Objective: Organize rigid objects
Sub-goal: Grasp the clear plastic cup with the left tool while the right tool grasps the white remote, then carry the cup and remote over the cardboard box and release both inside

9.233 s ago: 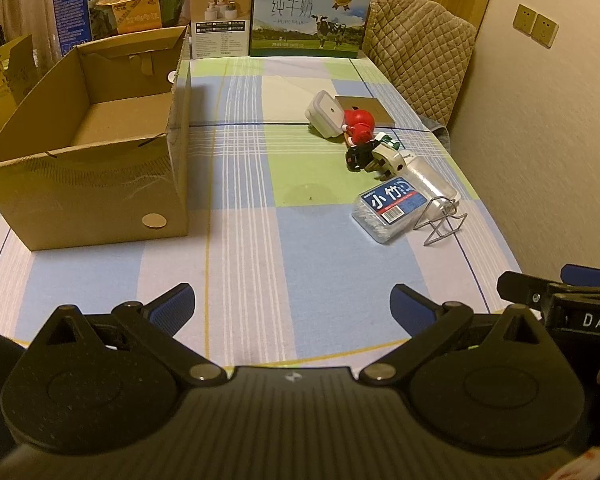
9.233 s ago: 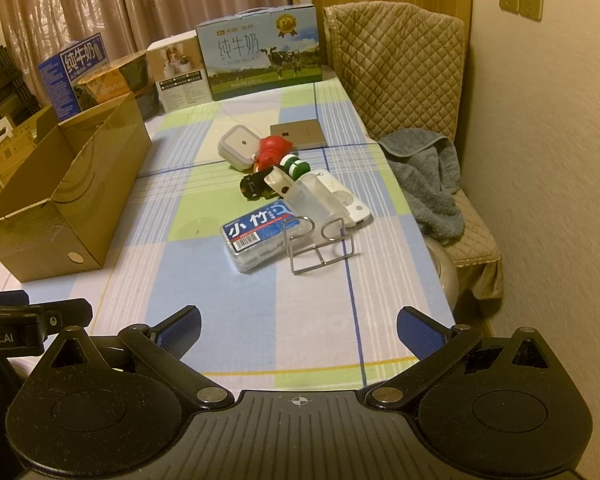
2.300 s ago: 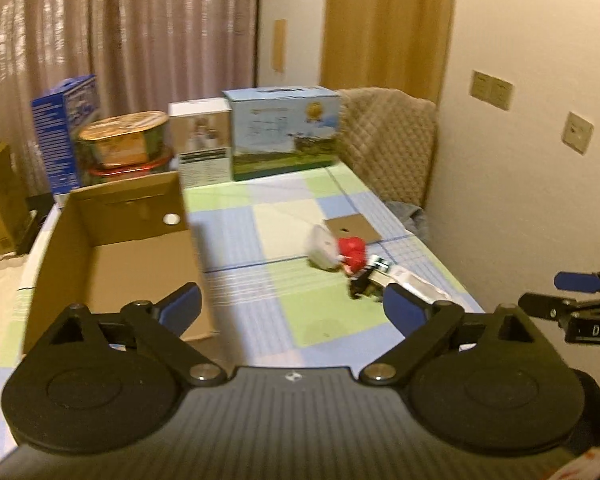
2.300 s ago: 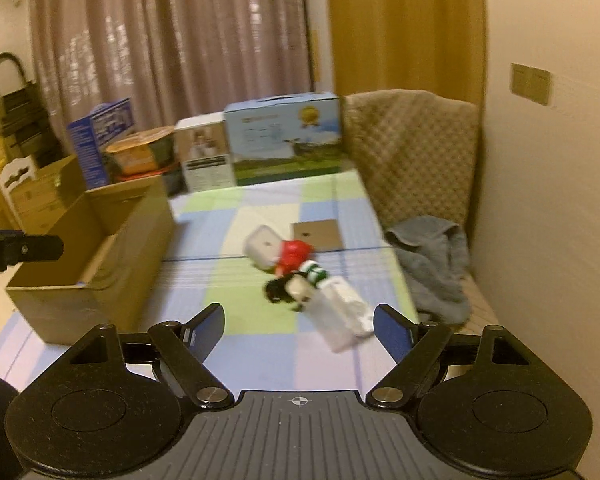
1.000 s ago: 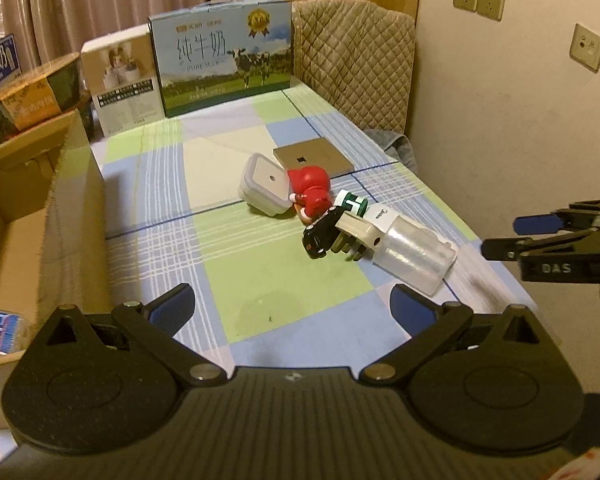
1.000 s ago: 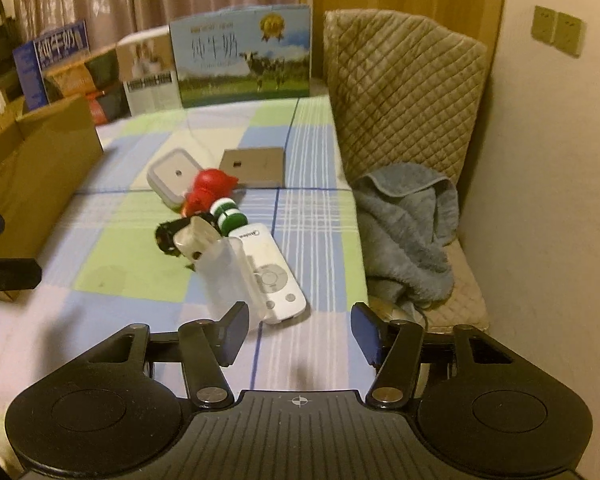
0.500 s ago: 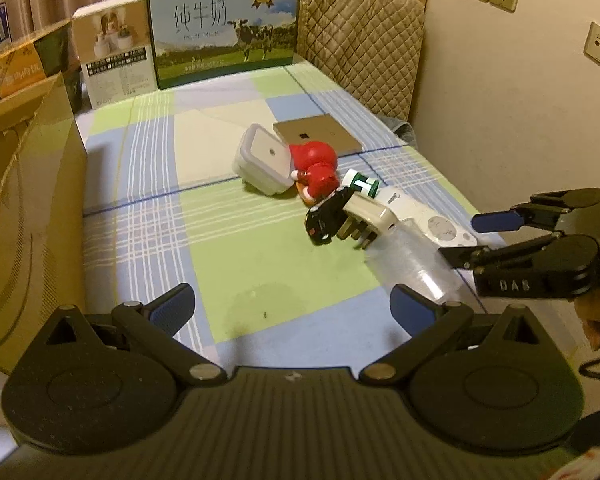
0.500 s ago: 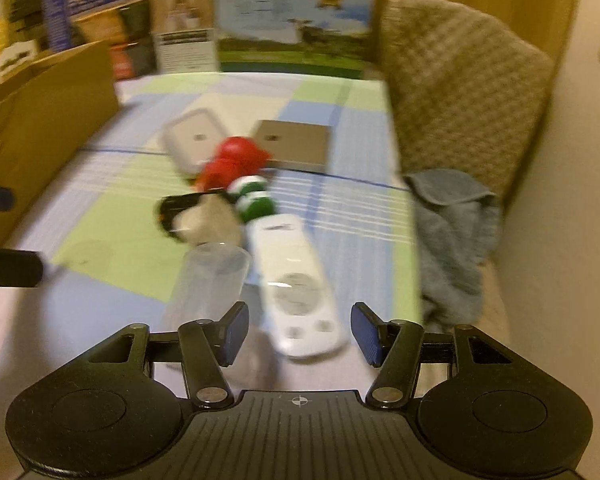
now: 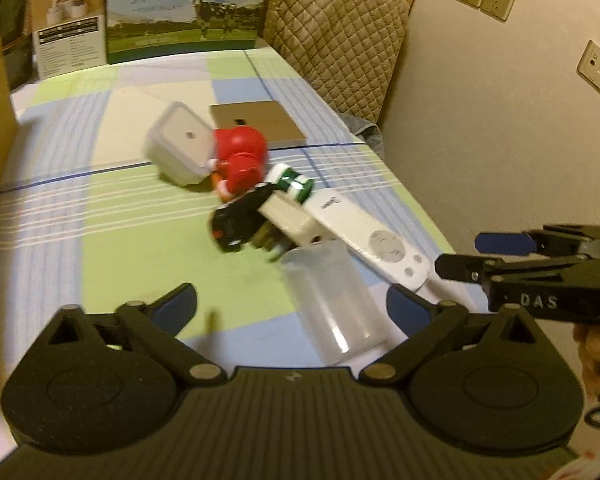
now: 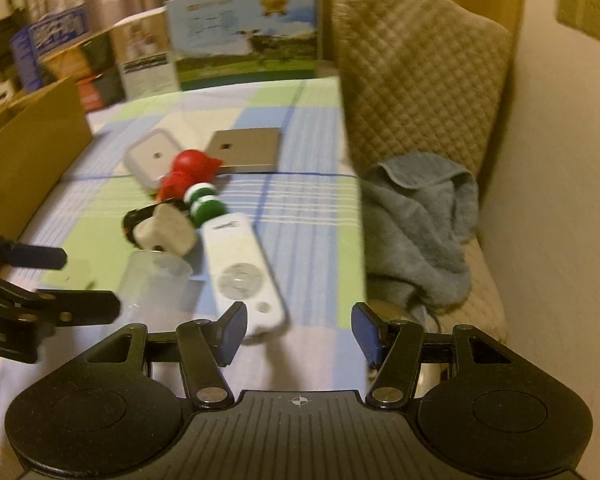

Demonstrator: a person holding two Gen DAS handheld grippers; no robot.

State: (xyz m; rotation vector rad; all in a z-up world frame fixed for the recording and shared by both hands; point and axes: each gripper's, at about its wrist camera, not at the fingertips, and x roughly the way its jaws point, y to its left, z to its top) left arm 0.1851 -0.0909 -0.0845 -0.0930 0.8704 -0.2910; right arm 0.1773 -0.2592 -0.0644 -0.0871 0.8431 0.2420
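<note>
Your left tool [image 9: 290,304] has just begun narrowing around the clear cup [image 9: 332,300], not yet clamped; right tool [image 10: 298,330] hangs apart over the remote [image 10: 242,268]. Both pickups pending.

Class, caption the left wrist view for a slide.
Open left gripper closing around a clear plastic cup lying beside a white remote.

Two hand-held tongs are seen tilted downward, side by side. The left tongs [image 9: 290,304] are spread wide and have just been narrowing, with nothing pressed. The right tongs [image 10: 299,330] are parted more narrowly, nothing gripped between the pads.
</note>
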